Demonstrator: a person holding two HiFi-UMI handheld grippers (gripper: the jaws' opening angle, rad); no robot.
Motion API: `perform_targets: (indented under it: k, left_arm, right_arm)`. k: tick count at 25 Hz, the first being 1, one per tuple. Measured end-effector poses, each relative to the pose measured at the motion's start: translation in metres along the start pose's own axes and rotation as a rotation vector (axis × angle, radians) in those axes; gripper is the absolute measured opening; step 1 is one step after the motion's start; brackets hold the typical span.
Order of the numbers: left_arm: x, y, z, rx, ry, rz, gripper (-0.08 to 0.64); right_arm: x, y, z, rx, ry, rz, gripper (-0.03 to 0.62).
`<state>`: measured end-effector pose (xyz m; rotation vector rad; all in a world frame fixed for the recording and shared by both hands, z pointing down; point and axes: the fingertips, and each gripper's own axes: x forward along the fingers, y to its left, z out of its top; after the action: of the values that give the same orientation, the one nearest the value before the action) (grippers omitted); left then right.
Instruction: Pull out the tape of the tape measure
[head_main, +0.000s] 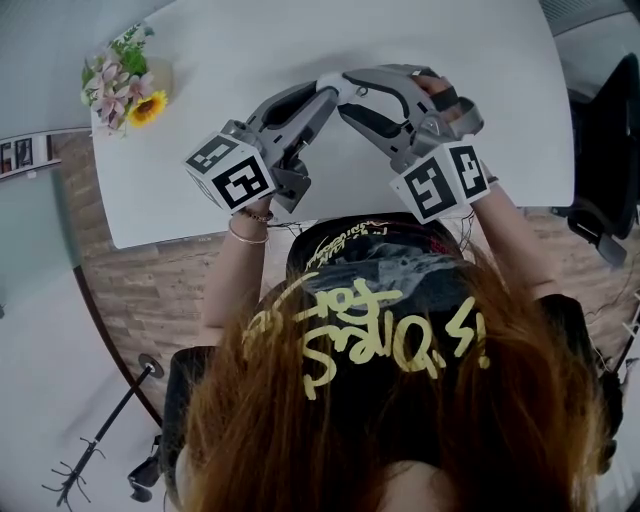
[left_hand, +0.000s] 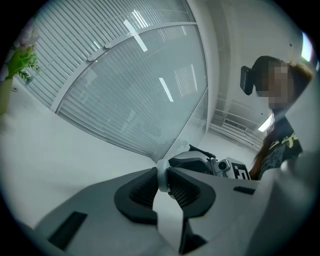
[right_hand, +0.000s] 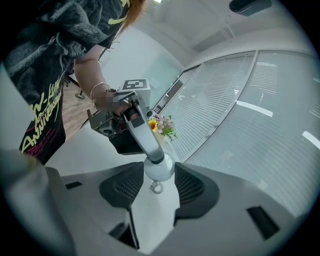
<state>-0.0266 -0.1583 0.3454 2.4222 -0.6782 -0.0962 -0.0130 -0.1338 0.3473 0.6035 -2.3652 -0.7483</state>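
1. White table (head_main: 300, 60) below; tape measure (right_hand: 159, 167) above it, at 12 o'clock in head view.
2. Its case sits clamped in the right gripper (right_hand: 159, 174); the left gripper (left_hand: 162, 182) pinches its tab (left_hand: 161, 172).
3. No tape drawn out yet; the pull remains.
4. Flowers (head_main: 122, 88) at 10 o'clock.

Smooth matt table (head_main: 300, 80); ribbed fingers (right_hand: 194, 188)

White table (head_main: 300, 60) – flowers (head_main: 122, 85), pink with one yellow bloom, at its far-left corner. Wood-pattern floor (head_main: 150, 290) off the near edge – a thin black stand (head_main: 100, 440) on it, possibly a tripod. Black chair (head_main: 612, 130) beside the right edge. Slatted blinds (left_hand: 130, 80) behind.
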Motion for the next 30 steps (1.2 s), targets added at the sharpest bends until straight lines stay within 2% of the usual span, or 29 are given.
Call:
perform_targets:
  k: [10,17,23,26,28,30]
  left_arm:
    - [-0.005,-0.008,0.012,0.015,-0.016,-0.001,0.058]
    - [-0.005,-0.018,0.022,0.031,-0.048,-0.031,0.057]
    - [-0.006,-0.022,0.024,0.038,-0.040,-0.045,0.057]
    - [-0.005,-0.025,0.025,0.036,-0.044,-0.077,0.058]
    - [-0.006,-0.028,0.028,0.057,-0.051,-0.104,0.070]
    - [-0.006,-0.031,0.031,0.108,-0.062,-0.113,0.078]
  right_arm:
    - [-0.005,-0.008,0.010,-0.013,-0.036,-0.022,0.199]
    - [-0.007,-0.017,0.015,0.037,-0.089,-0.027,0.199]
    - [-0.009,-0.018,0.014,-0.002,-0.089,-0.021,0.199]
    - [-0.012,-0.020,0.016,-0.001,-0.096,-0.020,0.204]
    - [-0.014,-0.022,0.019,0.014,-0.105,-0.012,0.204]
    - [-0.014,-0.024,0.021,0.013,-0.109,-0.013,0.203]
